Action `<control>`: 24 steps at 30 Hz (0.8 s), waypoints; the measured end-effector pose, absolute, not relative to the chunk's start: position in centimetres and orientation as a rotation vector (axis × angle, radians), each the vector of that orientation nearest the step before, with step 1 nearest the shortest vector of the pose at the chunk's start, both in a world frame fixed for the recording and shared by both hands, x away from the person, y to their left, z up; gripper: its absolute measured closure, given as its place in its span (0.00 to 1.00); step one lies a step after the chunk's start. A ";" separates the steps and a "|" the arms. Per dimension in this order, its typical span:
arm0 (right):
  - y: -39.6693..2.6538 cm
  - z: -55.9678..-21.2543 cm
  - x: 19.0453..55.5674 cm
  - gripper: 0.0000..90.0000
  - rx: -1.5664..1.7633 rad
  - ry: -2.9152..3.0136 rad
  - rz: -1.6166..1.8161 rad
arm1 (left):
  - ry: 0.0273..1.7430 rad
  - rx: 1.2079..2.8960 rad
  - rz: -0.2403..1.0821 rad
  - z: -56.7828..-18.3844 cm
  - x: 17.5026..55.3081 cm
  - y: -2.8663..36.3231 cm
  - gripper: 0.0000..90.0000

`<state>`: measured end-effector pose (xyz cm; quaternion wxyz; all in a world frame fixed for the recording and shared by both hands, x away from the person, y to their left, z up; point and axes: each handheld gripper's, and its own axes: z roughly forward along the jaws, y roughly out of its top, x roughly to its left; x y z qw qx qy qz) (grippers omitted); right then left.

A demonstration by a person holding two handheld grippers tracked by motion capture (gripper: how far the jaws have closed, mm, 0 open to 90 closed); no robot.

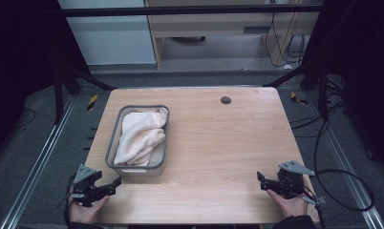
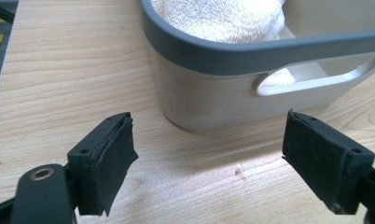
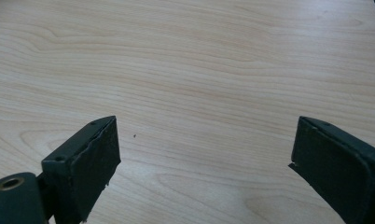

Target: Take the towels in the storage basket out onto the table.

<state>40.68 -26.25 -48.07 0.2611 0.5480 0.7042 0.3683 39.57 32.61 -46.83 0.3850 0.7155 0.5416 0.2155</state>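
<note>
In the high view we see a light wooden table [image 1: 218,143] filling the middle of the frame, with a rectangular pale plastic tub with a grey rim [image 1: 114,143] standing left of centre. Inside the tub lies a crumpled cream-white towel [image 1: 140,133], bunched toward the tub's upper end. A small dark round cap [image 1: 225,100] sits near the table's far edge, in the upper middle of the frame. At the lower left we hold the left gripper [image 1: 114,185] in a hand [image 1: 87,211]; it sits just below the tub's near end, apart from it. At the lower right the right gripper [image 1: 261,181] is held by the other hand [image 1: 290,204], well apart from the tub, over bare wood. In the left gripper view the jaws stand wide apart with nothing between them, and the tub's near wall with its handle cut-out [image 2: 316,77] fills the upper right. In the right gripper view the jaws also stand wide apart above plain wood grain.
</note>
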 end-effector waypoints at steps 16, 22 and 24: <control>-25.3 -48.1 40.5 0.10 1.451 1.944 0.997 | 1.376 1.765 0.525 -45.5 39.0 33.1 0.21; -25.3 -48.2 40.6 0.10 1.449 1.942 0.986 | 1.374 1.749 0.524 -45.0 38.9 33.3 0.21; -25.3 -48.2 40.6 0.10 1.445 1.944 0.984 | 1.373 1.745 0.522 -44.9 38.9 33.4 0.21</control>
